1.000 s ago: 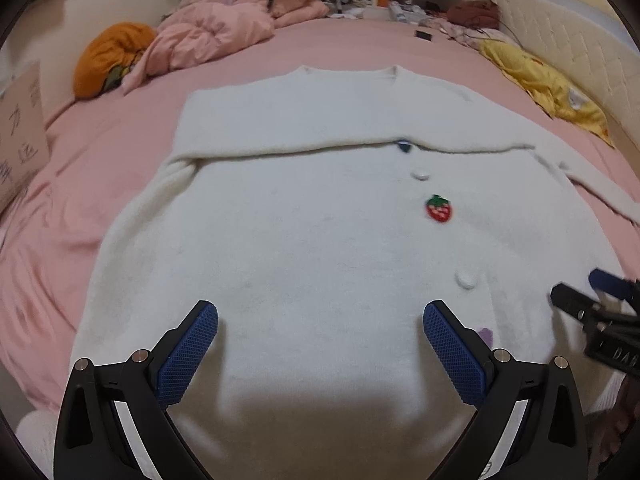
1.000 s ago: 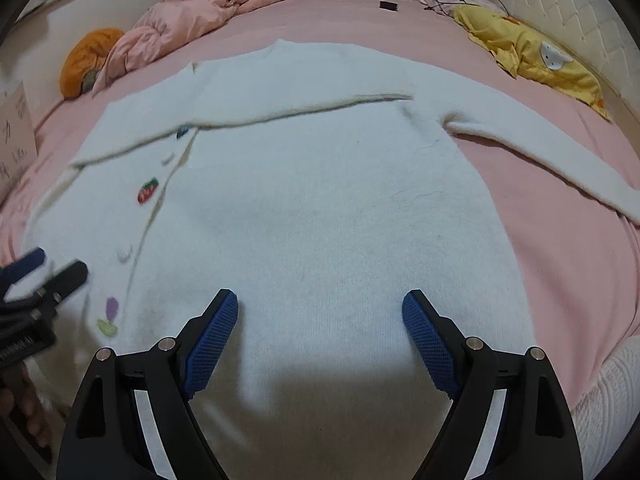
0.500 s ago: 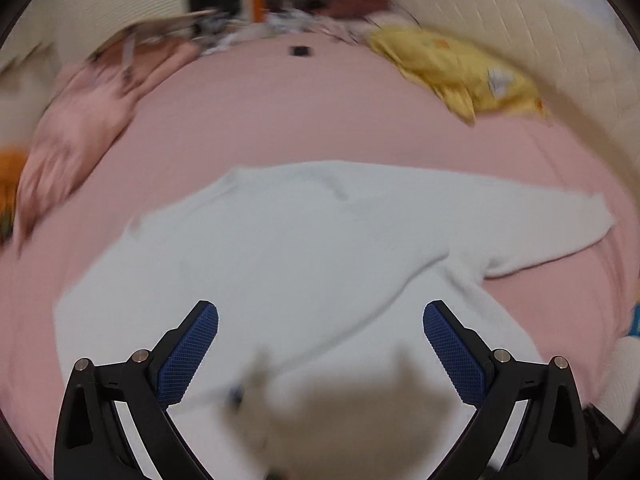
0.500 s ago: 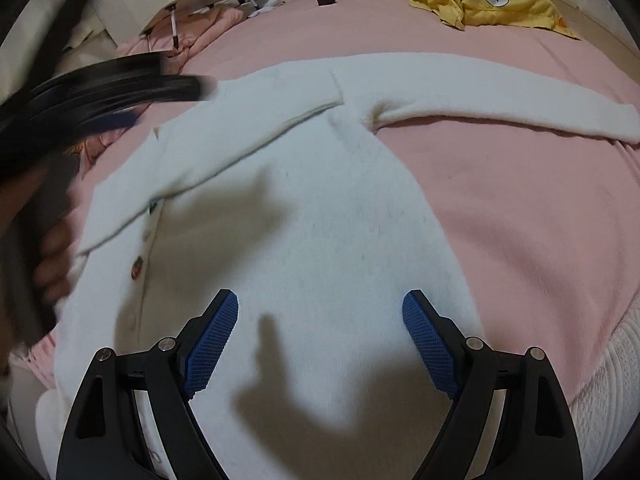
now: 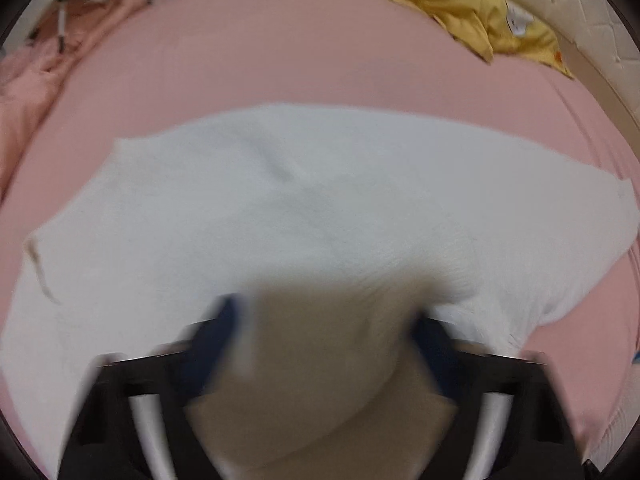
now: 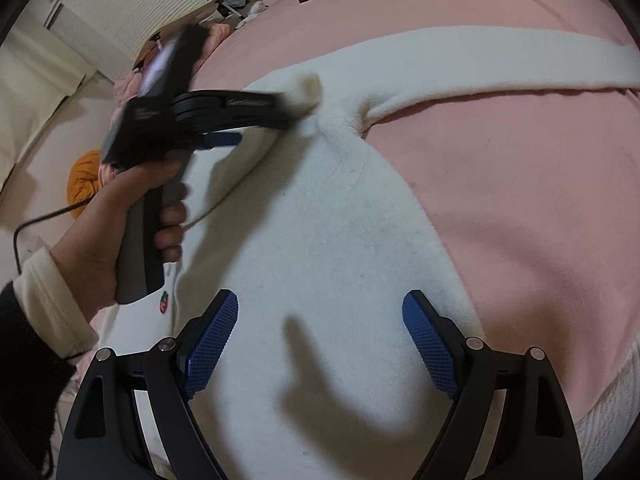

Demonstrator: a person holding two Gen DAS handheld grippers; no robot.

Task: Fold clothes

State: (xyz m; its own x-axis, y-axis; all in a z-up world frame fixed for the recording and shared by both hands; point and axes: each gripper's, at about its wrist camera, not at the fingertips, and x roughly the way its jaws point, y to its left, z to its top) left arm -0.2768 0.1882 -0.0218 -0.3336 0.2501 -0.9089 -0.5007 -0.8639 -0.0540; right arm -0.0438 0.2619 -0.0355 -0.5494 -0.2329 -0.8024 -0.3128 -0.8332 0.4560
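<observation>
From the left wrist, the white cardigan (image 5: 320, 208) is seen spread on the pink bed (image 5: 304, 64); the left gripper (image 5: 320, 344) is blurred, its jaw state unreadable.

From the right wrist, the right gripper (image 6: 320, 336) is held spread above the body panel. The unfolded sleeve (image 6: 500, 64) should be drawn flat across the chest.

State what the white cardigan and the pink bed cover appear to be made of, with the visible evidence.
White cardigan: probably fuzzy knit, wool or acrylic; matte, napped surface, ribbed edge. Pink bed cover: seemingly soft fleece or brushed fabric; matte and smooth, no weave visible.
</observation>
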